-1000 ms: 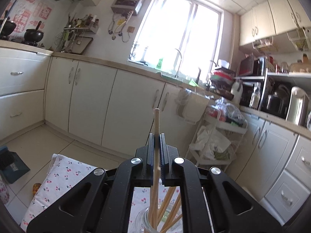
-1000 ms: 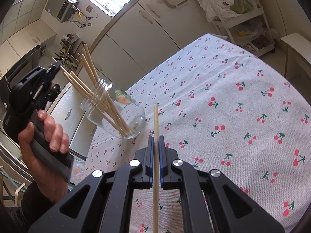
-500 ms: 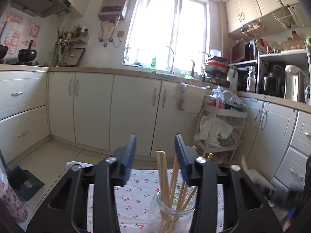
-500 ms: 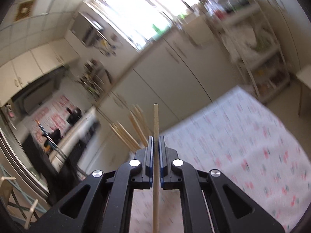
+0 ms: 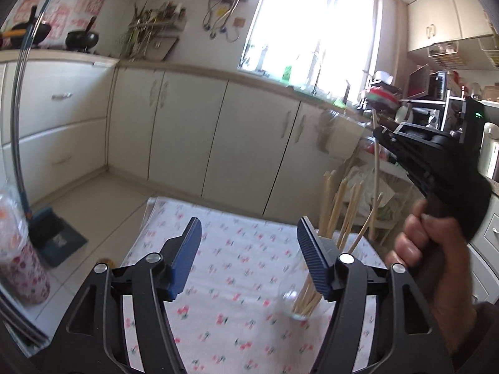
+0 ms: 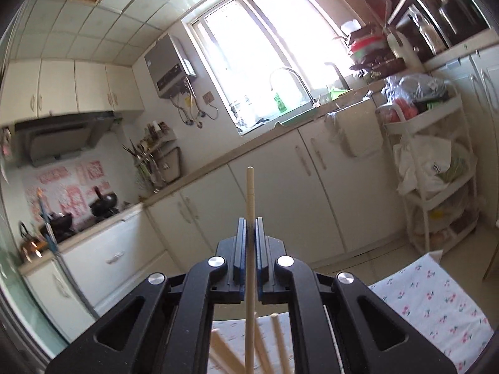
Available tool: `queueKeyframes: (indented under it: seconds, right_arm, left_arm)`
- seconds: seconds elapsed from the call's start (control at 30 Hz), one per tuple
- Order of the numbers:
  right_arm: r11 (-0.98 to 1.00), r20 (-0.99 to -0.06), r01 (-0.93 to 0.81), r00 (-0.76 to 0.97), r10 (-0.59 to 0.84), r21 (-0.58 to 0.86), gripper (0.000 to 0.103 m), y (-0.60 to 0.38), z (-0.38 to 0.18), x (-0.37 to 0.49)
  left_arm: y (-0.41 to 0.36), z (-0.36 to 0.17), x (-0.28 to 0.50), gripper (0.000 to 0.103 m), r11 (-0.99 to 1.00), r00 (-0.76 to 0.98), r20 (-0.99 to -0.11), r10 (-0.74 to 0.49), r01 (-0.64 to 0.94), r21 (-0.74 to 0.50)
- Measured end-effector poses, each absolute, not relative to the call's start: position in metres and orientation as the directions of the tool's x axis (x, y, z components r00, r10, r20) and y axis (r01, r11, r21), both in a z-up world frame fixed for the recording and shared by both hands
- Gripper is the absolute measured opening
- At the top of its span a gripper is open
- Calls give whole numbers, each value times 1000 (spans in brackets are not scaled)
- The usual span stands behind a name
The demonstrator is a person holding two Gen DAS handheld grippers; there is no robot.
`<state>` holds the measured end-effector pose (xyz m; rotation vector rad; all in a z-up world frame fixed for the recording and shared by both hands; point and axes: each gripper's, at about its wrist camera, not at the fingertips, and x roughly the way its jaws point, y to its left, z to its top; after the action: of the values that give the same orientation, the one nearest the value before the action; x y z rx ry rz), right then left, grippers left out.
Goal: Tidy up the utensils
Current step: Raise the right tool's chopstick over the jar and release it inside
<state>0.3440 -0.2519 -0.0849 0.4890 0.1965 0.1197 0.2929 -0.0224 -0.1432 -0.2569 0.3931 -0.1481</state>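
Since a second ago: left tongs (image 5: 248, 249) drawn back off the clear glass jar (image 5: 301, 296) of pale wooden chopsticks (image 5: 335, 215), jaws opening, nothing between. Right tongs (image 6: 250, 243) raised, clamped on one upright pale wooden chopstick (image 6: 250, 199), nearer the jar, above its mouth on the cherry-print tabletop (image 5: 237, 296).

Words that can be read: none anywhere.
Red and pink paper sheets (image 6: 62, 193) on the wall above the worktop's left end: red marks, too blurry to read.
White plastic bag (image 6: 427, 165) on the middle shelf of the white rack: a small dark print, too tiny to read.
Green bottle (image 6: 280, 101) at the back edge of the worktop, by the window: a pale label, too small to read.
Grey metal box heater (image 6: 170, 65) on the wall: small marks on the front, not clear.
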Motion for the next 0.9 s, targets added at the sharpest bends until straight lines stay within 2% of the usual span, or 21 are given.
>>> queueKeyframes:
  seconds: [0.27, 0.47, 0.8, 0.9]
  right_arm:
    - [943, -184, -45, 977, 110, 330, 6, -228, -114, 336]
    - [965, -205, -77, 970, 130, 249, 6, -217, -122, 312]
    - [958, -335, -82, 926, 176, 276, 7, -225, -130, 277]
    - [953, -378, -65, 908, 179, 296, 16, -231, -127, 257]
  left_arm:
    - [-14, -153, 290, 67, 956, 896, -401, -191, 77, -283]
    - [-19, -149, 286, 70, 957, 892, -410, -192, 77, -281]
    - [-28, -125, 268, 87, 971, 867, -469, -171, 68, -228]
    - [-29, -116, 259, 91, 980, 852, -500, -152, 63, -190]
